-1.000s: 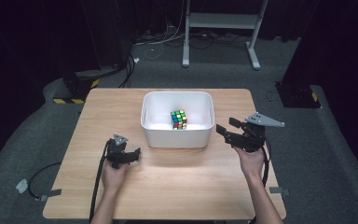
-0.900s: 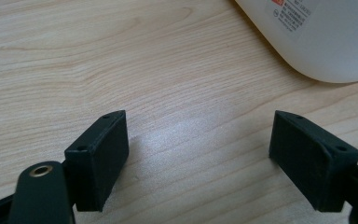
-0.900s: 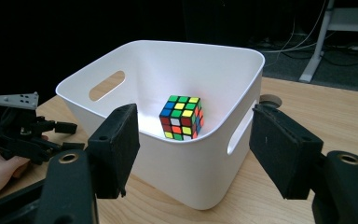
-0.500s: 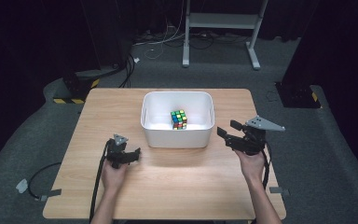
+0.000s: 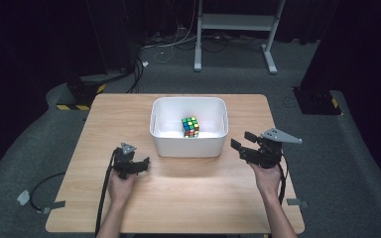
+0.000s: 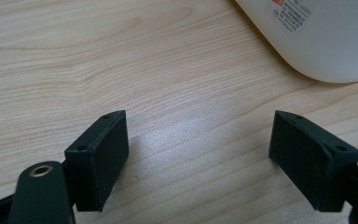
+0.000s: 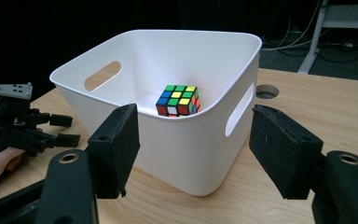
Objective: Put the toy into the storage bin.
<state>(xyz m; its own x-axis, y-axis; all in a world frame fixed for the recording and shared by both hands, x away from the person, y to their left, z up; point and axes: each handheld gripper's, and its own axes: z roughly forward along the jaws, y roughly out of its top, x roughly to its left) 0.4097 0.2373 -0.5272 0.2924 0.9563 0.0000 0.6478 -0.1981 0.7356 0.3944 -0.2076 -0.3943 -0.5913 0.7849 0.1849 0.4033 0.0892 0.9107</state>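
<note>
Both grippers are resting with jaws released on the wooden table [image 5: 188, 198], left gripper [image 5: 141, 162] at seven o'clock, right gripper [image 5: 241, 147] nearer at four o'clock of the white bin [image 5: 188, 146] holding the Rubik's cube [image 5: 190, 127].

Wooden table [image 5: 178, 198], white bin [image 5: 188, 145] (handled) resting centre-back

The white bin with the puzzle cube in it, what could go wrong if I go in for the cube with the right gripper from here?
The cube sits low in the white bin, behind its tall near wall, so the open right gripper may catch the rim. Pushing on that wall could slide or tip the bin, since the open left gripper rests apart from it on the table. A corner-on grasp might let the cube slip.
</note>
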